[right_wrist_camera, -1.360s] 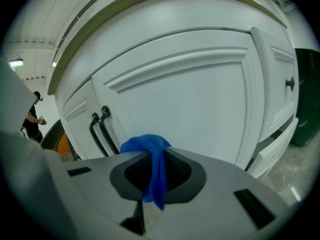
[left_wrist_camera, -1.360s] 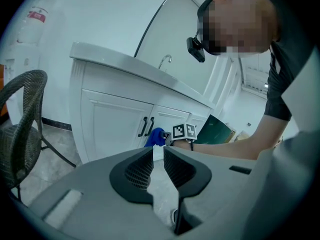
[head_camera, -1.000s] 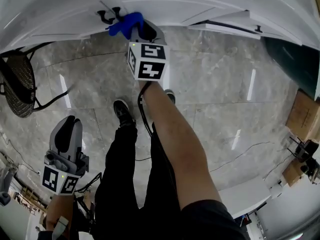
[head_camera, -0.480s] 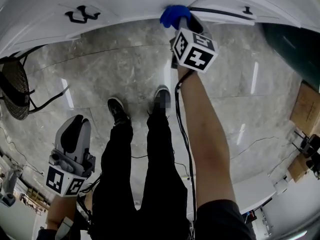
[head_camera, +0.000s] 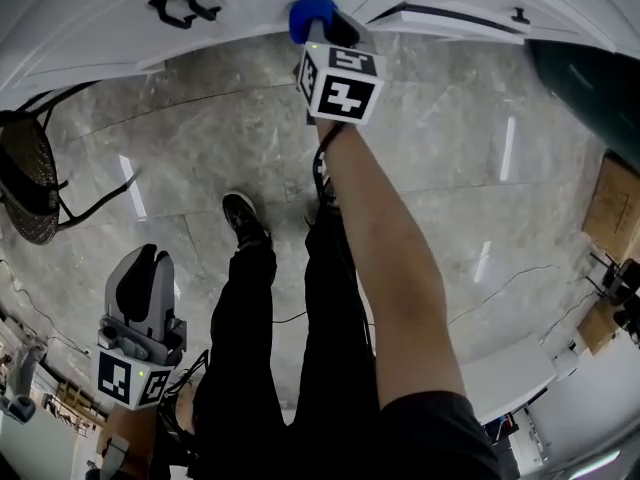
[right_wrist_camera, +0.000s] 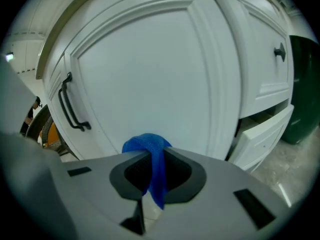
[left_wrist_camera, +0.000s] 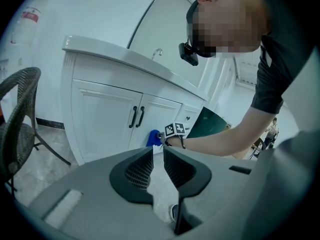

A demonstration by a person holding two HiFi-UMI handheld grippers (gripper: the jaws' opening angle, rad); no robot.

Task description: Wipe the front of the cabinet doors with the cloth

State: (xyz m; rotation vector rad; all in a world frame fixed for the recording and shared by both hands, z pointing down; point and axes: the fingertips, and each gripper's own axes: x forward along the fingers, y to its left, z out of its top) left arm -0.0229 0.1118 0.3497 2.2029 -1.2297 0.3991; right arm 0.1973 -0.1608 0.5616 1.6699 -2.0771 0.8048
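The right arm is stretched out low. The right gripper (right_wrist_camera: 151,160) has its jaws clamped on the blue cloth (right_wrist_camera: 146,145), with a fold bunched above the tips and a tail hanging down between them. The bunched end sits against the white cabinet door (right_wrist_camera: 150,69). From across the room it looks pressed flat on the panel, though the actual contact is hard to make out. It is on the lower part of the right-hand door of the pair, to the right of and below the two black handles (right_wrist_camera: 70,106) that stand side by side where the doors meet.

Further right there is a drawer front with a small black knob (right_wrist_camera: 279,51). Beneath it a lower drawer (right_wrist_camera: 262,131) stands a little way out, and a dark green bin (right_wrist_camera: 304,84) is beside that.

The left gripper (head_camera: 138,273) hangs down by the person's left leg, well apart from the cabinet. Its jaws are drawn to a narrow slit with nothing in it, and they point across at the doors.

A wicker chair (head_camera: 25,178) stands off to the left of the cabinet on the grey stone floor (head_camera: 450,188). The person is bent forward in black trousers, with a dark shoe (head_camera: 243,220) planted on the floor.
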